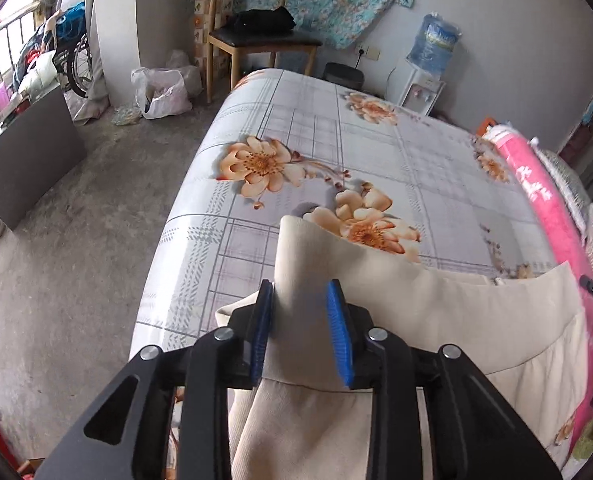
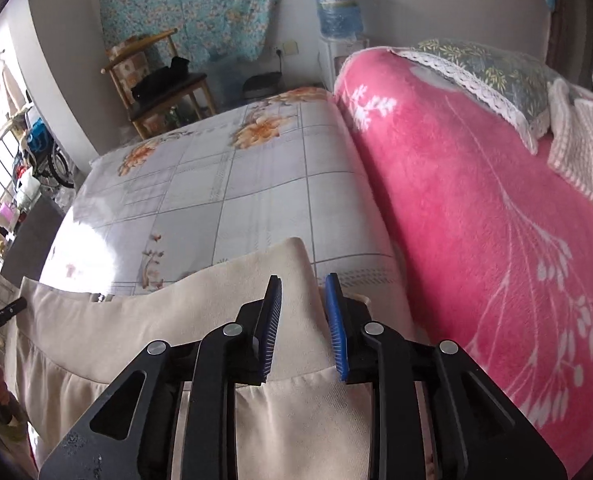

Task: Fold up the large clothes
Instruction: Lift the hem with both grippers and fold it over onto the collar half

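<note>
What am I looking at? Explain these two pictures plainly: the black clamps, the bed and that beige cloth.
No robot here: a person holds a two-finger gripper in each hand, each with a camera looking along its fingers. One picture comes from the left gripper, the other from the right gripper. Both are over a bed with a flowered sheet, beside a pink blanket. A beige garment lies across the near edge. Its cloth runs between both sets of jaws, but they stand open, so neither clamps it.

Both wrist views look steeply down, close over the same bed point(image 1: 336, 152).
</note>
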### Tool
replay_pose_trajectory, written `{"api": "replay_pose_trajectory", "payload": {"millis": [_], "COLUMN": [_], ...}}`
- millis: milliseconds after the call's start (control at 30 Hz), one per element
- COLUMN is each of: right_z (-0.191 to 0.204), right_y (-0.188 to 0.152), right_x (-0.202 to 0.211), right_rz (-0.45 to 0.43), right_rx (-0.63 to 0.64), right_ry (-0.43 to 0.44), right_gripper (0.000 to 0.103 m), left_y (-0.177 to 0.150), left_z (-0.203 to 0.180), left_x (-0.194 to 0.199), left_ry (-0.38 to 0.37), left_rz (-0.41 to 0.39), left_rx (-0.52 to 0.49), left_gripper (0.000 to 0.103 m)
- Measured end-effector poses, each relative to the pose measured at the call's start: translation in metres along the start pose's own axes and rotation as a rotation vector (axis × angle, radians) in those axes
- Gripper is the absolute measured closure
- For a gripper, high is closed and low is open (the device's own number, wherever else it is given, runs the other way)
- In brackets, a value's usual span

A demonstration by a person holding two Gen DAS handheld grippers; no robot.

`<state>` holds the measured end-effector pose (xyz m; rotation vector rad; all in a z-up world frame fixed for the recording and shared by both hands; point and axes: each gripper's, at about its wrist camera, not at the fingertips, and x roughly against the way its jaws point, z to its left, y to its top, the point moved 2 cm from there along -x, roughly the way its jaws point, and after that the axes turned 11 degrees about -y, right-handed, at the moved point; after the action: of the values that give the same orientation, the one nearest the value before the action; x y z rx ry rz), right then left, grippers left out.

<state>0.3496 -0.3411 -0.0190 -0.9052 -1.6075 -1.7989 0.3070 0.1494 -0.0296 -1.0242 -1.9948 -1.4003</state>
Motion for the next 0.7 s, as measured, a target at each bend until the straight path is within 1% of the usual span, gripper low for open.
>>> {"api": "replay_pose_trajectory", "payload": {"millis": [67, 100, 133, 167, 200, 233, 267, 300, 333, 367, 400, 467, 500, 533, 567, 600, 667, 700], "right_z": [0.002, 0.009, 0.019, 0.029, 0.038, 0.045, 0.049, 0.046, 0.039, 0.028, 0.016, -0.008, -0.016, -0.022, -0.026, -0.027, -0.022, -0.015], "right_y": [-0.003, -0.004, -0.005, -0.006, -0.008, -0.009, -0.011, -0.011, -0.011, -0.010, -0.009, -0.009, -0.010, -0.012, -0.015, -0.020, -0.037, -0.048], "right_x": [0.014, 0.018, 0.019, 0.017, 0.013, 0.004, -0.008, -0.021, -0.032, -0.040, -0.041, -0.032, -0.023, -0.010, 0.006, 0.021, 0.052, 0.063], "right_rz": [-0.035, -0.040, -0.034, -0.025, -0.012, 0.014, 0.052, 0.088, 0.112, 0.126, 0.131, 0.139, 0.133, 0.109, 0.072, 0.044, 0.012, 0.002], "right_rx": [0.013, 0.042, 0.079, 0.115, 0.148, 0.171, 0.177, 0.162, 0.135, 0.103, 0.060, -0.025, -0.040, -0.032, -0.016, -0.001, 0.030, 0.062], "right_ry": [0.049, 0.077, 0.101, 0.115, 0.125, 0.129, 0.127, 0.116, 0.102, 0.083, 0.057, 0.050, 0.036, -0.018, -0.053, -0.041, 0.030, 0.071], "right_gripper": [0.075, 0.074, 0.074, 0.074, 0.074, 0.073, 0.073, 0.078, 0.082, 0.093, 0.096, 0.096, 0.087, 0.080, 0.073, 0.073, 0.072, 0.071], "left_y": [-0.003, -0.004, -0.003, -0.005, -0.006, -0.010, -0.011, -0.014, -0.016, -0.016, -0.015, -0.016, -0.018, -0.020, -0.024, -0.028, -0.045, -0.056], "left_z": [0.000, -0.003, -0.008, -0.012, -0.018, -0.020, -0.020, -0.018, -0.012, -0.006, 0.000, 0.009, 0.012, 0.012, 0.010, 0.005, -0.014, -0.024], "left_x": [0.015, 0.020, 0.021, 0.015, 0.007, -0.005, -0.018, -0.028, -0.034, -0.033, -0.028, -0.010, 0.000, 0.012, 0.025, 0.037, 0.059, 0.064], "left_ry": [-0.044, -0.079, -0.125, -0.172, -0.193, -0.187, -0.165, -0.145, -0.139, -0.152, -0.151, -0.111, -0.108, -0.096, -0.086, -0.099, -0.177, -0.217], "left_rz": [-0.046, -0.059, -0.054, -0.028, 0.004, 0.044, 0.078, 0.099, 0.102, 0.083, 0.064, 0.041, 0.032, 0.021, 0.008, -0.002, -0.004, 0.013], "left_rx": [0.008, 0.013, 0.017, 0.017, 0.016, 0.017, 0.018, 0.021, 0.039, 0.064, 0.092, 0.123, 0.121, 0.109, 0.087, 0.058, -0.013, -0.049], "left_gripper": [0.075, 0.074, 0.072, 0.071, 0.069, 0.068, 0.068, 0.068, 0.068, 0.068, 0.068, 0.068, 0.068, 0.068, 0.068, 0.068, 0.068, 0.065]}}
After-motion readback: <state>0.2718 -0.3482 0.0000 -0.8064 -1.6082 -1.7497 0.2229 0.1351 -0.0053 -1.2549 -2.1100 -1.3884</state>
